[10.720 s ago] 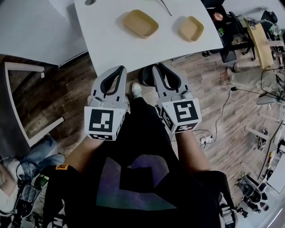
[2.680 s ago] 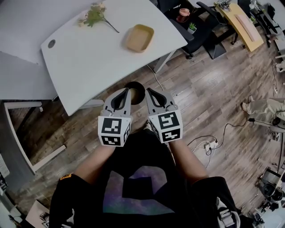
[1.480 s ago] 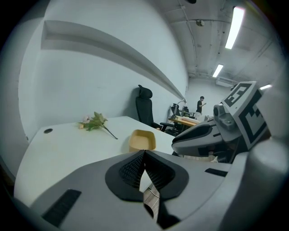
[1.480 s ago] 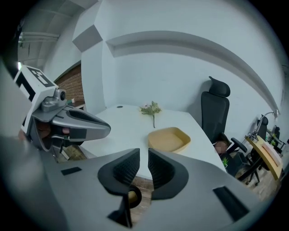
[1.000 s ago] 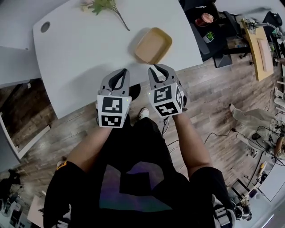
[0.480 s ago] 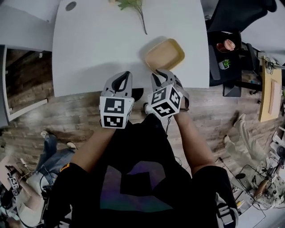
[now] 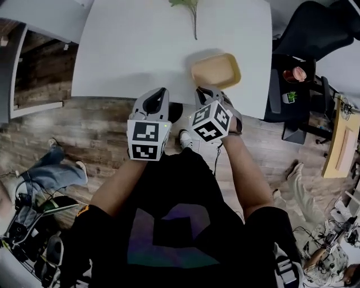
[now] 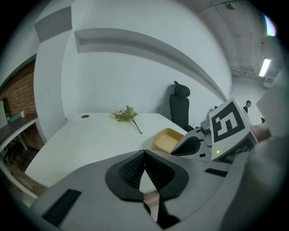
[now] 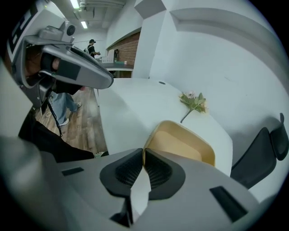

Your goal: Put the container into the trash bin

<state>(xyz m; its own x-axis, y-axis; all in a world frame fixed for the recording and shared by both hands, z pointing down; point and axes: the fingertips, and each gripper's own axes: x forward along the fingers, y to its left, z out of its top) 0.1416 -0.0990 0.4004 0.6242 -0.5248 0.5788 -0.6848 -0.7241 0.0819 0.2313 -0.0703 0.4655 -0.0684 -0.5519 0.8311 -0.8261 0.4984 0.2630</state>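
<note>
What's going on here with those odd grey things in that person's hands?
A person stands at the white table, holding a grey two-jaw tool in each hand. The right tool points at the near rim of a tan shallow container that sits on the table. Its jaws are together, so nothing is picked up yet. The left tool is held beside it, also shut and empty. A green flower sprig lies farther back.

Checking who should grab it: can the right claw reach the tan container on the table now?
Probably yes. The right claw sits just short of the tan container's near rim with nothing between them. Its jaws are together, so they must open first.
</note>
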